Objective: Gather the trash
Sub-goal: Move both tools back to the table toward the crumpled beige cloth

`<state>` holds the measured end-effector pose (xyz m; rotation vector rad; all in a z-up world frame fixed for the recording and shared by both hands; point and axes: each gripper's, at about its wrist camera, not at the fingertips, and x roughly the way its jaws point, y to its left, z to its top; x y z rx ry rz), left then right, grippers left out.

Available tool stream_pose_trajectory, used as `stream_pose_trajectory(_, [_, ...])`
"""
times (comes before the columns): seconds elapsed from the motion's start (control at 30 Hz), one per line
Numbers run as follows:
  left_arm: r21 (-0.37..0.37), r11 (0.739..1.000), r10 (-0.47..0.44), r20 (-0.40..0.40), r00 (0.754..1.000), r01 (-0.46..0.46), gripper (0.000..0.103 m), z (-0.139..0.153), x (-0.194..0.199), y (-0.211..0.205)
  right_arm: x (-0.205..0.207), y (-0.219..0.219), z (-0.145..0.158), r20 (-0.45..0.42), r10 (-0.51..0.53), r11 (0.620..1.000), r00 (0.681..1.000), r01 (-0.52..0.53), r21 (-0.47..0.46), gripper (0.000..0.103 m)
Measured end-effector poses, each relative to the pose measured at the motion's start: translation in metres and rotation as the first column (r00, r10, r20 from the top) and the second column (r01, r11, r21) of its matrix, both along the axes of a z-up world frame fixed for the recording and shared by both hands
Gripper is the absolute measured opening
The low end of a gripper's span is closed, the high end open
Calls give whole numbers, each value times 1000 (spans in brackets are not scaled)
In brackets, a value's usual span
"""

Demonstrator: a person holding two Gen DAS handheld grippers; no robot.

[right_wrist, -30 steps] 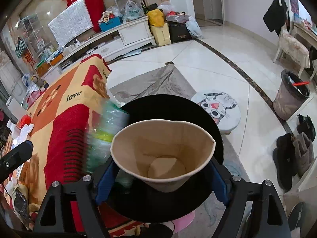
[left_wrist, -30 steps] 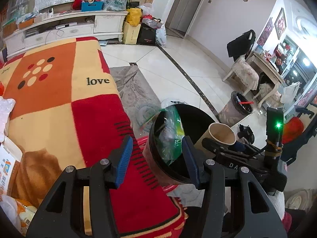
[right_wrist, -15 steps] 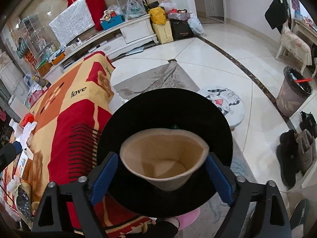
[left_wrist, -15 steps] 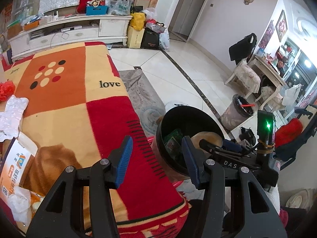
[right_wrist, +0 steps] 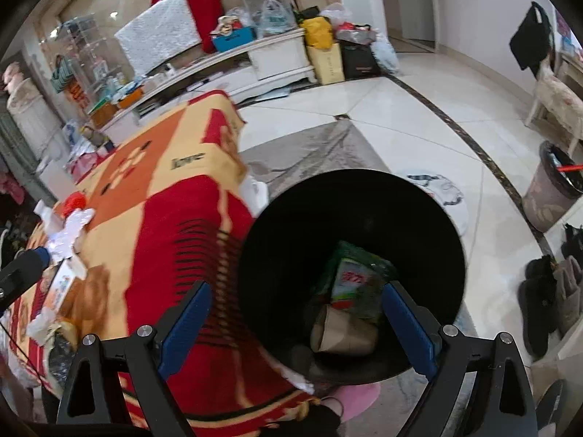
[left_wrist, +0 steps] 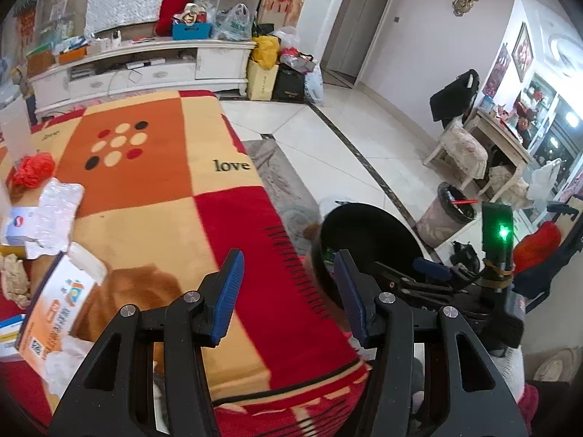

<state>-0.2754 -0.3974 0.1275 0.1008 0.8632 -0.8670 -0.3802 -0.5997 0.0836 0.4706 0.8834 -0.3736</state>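
Right wrist view: the black bin (right_wrist: 364,218) beside the blanket (right_wrist: 175,225) holds a paper cup (right_wrist: 344,333) and green wrapper (right_wrist: 355,284). Right gripper (right_wrist: 297,331) gapes empty above it. Left gripper (left_wrist: 288,291) gapes empty too; its finger hides part of the bin.

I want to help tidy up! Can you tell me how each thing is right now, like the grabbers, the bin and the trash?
left gripper: open, holding nothing, over the blanket.
right gripper: open, holding nothing, above the bin.
black bin: upright, open top, beside the blanket.
paper cup: lying on its side inside the bin.
green wrapper: crumpled, in the bin, above the cup.
blanket: spread flat.
orange-and-white box: lying on the blanket, flap open.
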Motion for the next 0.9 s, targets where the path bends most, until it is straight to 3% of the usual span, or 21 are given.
stream_pose_trajectory(0.5, [6, 996, 83, 49, 995, -84, 50, 11, 18, 55, 44, 72, 28, 71, 164, 987, 984, -163, -11, 93])
stream_pose_trajectory(0.9, [25, 975, 222, 21, 975, -223, 50, 1, 62, 142, 96, 136, 32, 50, 320, 948, 946, -319, -23, 93])
